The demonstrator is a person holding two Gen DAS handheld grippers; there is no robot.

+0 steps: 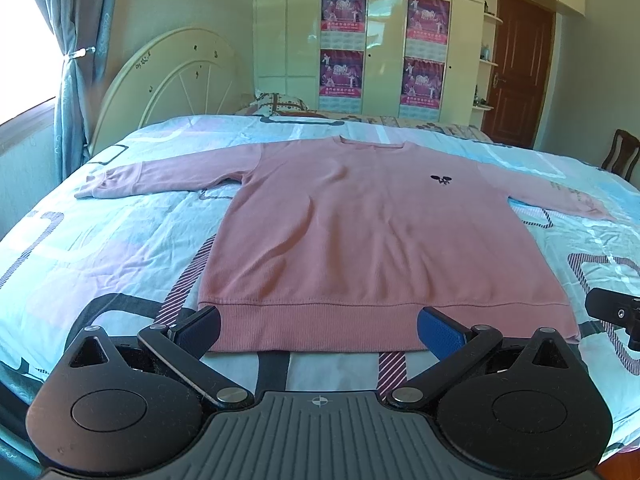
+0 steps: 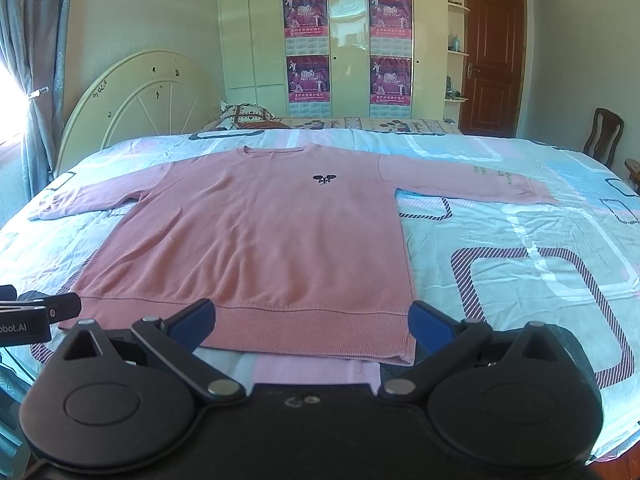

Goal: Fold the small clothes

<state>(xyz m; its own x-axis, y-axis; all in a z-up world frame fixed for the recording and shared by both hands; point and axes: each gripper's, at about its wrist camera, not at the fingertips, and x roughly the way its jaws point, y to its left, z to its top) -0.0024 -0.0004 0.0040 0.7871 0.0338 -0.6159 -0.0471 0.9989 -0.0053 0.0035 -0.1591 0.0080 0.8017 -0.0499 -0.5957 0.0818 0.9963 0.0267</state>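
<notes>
A: The pink long-sleeved knit sweater [image 1: 360, 232] lies flat on the bed with the light blue and pink patterned sheet [image 1: 100, 248]. Its front is up. Its ribbed bottom hem is at the near edge of the bed, close to you, and its neck points to the far edge. One sleeve reaches out to each side of the bed.

B: What are your grippers doing?

A: Your left gripper [image 1: 318, 330] has its blue fingers [image 1: 438, 334] spread wide apart. It holds nothing. It sits at the near edge of the bed, right by the hem, toward the hem's left corner. Your right gripper [image 2: 312, 324] is spread wide too, with nothing in it. It sits by the hem's right corner. I cannot tell if the fingers touch the cloth.

B: Is there a picture on the sweater?

A: Yes, a small dark stitched mark [image 2: 324, 179] on the chest.

B: What is behind the bed?

A: A round cream headboard [image 2: 140, 96], a patterned pillow [image 2: 248, 114], a tall cream wardrobe [image 2: 348, 32] with pink posters [image 2: 306, 14], and a brown wooden door [image 2: 490, 60].
</notes>
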